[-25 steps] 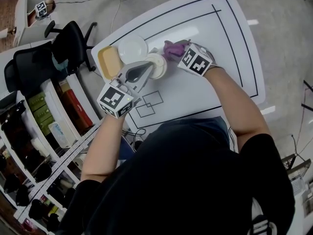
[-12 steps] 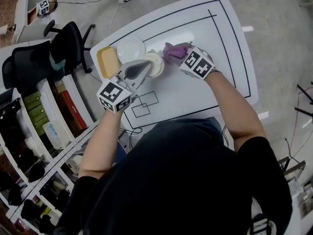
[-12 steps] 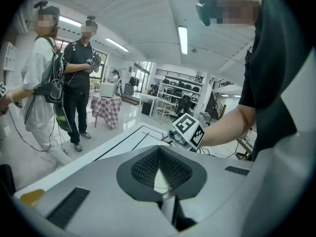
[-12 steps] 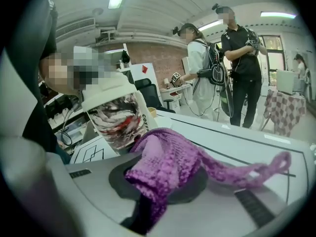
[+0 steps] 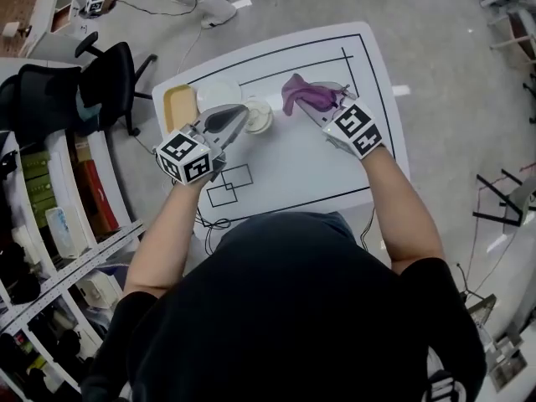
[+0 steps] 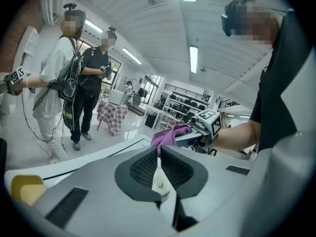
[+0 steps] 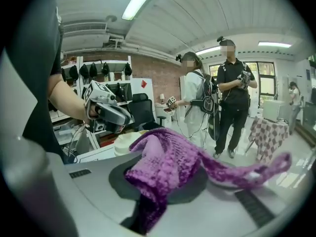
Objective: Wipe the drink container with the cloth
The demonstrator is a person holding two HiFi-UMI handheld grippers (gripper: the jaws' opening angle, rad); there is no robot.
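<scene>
Purple cloth (image 5: 301,93): clamped between jaws of right gripper (image 5: 323,104), hanging near far edge of table (image 5: 285,167).
Left gripper (image 5: 242,112): jaws pressed together, tips beside cream cup (image 5: 258,116), perhaps touching it.

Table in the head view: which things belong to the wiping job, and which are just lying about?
In the job:
purple cloth, clamped in the right gripper
cream drink container

Lying about:
yellow dish
white plate
black chair beside the table
</scene>
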